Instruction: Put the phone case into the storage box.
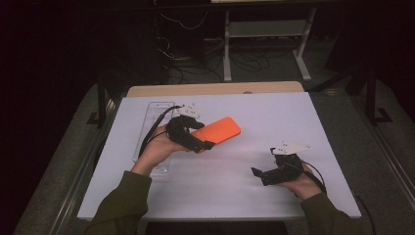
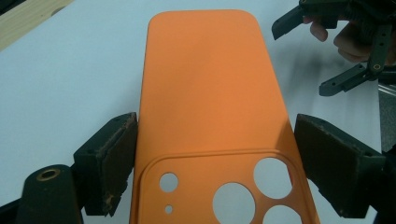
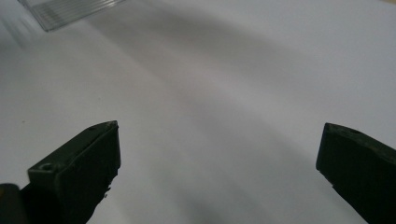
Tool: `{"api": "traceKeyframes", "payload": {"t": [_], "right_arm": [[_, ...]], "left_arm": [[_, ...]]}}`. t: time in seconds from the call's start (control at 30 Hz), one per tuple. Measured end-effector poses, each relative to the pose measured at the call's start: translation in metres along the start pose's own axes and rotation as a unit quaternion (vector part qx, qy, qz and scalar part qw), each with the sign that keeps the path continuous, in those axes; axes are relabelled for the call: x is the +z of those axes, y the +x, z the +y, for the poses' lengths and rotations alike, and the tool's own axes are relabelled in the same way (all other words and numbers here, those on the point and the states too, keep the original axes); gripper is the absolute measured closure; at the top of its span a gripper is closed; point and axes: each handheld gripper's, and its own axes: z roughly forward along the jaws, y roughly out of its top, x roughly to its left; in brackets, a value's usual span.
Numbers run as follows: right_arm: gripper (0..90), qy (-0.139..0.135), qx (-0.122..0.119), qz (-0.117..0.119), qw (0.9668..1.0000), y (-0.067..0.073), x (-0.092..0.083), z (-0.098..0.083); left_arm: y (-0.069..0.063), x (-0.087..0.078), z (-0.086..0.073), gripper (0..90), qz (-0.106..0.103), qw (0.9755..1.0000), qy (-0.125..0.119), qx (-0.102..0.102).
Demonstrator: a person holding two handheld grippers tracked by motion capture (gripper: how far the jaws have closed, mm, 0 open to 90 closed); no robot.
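Observation:
An orange phone case (image 1: 220,130) with round camera cut-outs is held just above the white board, its long side pointing right and away. My left gripper (image 1: 200,136) is shut on it. In the left gripper view the case (image 2: 210,84) runs up between the two pads (image 2: 116,154), each pressing one long edge near the camera end. My right gripper (image 1: 264,164) is held low at the front right of the board, well apart from the case. Its jaws stand wide open over bare white surface (image 3: 219,144). It appears again as the right gripper (image 2: 310,53) in the left gripper view.
A clear plastic tray (image 1: 156,127) lies along the left side of the white board (image 1: 274,112), under my left hand; its corner (image 3: 70,11) shows in the right gripper view. A wooden table edge (image 1: 215,89) borders the back. Cables and a desk frame (image 1: 264,44) stand beyond.

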Motion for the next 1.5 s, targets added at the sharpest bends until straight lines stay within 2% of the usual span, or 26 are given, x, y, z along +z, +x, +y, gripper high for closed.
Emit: {"api": "traceKeyframes", "payload": {"t": [0.1,0.2,0.37,0.57,0.63,0.7,0.83,1.03,1.5], "right_arm": [[0.0,0.006,-0.006,-0.001,1.0,0.002,0.001,0.002],[0.0,0.015,0.001,-0.003,0.9999,0.004,0.003,0.005],[0.0,0.012,-0.013,-0.008,0.9998,0.009,0.007,0.009],[0.0,0.016,-0.008,-0.011,0.9998,0.011,0.013,0.011],[0.0,0.013,-0.006,-0.011,0.9998,0.01,0.015,0.012],[0.0,0.012,-0.004,-0.009,0.9999,0.008,0.016,0.013],[0.0,0.003,0.0,-0.004,1.0,0.007,0.019,0.016],[0.0,-0.005,-0.004,-0.001,1.0,0.006,0.025,0.02],[0.0,-0.026,-0.019,0.0,0.9995,0.013,0.043,0.037]], "left_arm": [[-0.002,0.0,0.0,15.6,0.0,1.0,-0.005,-0.003],[-0.004,0.001,0.0,15.6,-0.005,1.0,-0.003,-0.004],[-0.004,0.0,0.0,15.6,-0.006,1.0,-0.001,-0.001],[-0.003,0.0,0.0,15.6,-0.006,1.0,0.0,-0.005],[-0.003,0.0,0.0,15.6,-0.006,1.0,0.0,-0.005],[-0.003,-0.001,0.0,15.6,-0.007,0.9999,-0.001,-0.015],[-0.002,-0.001,-0.001,15.6,-0.008,0.9999,-0.003,-0.014],[-0.003,-0.001,-0.001,15.6,-0.007,0.9999,0.0,-0.013],[-0.005,-0.002,0.0,15.6,-0.008,0.9999,-0.005,-0.013]]}}
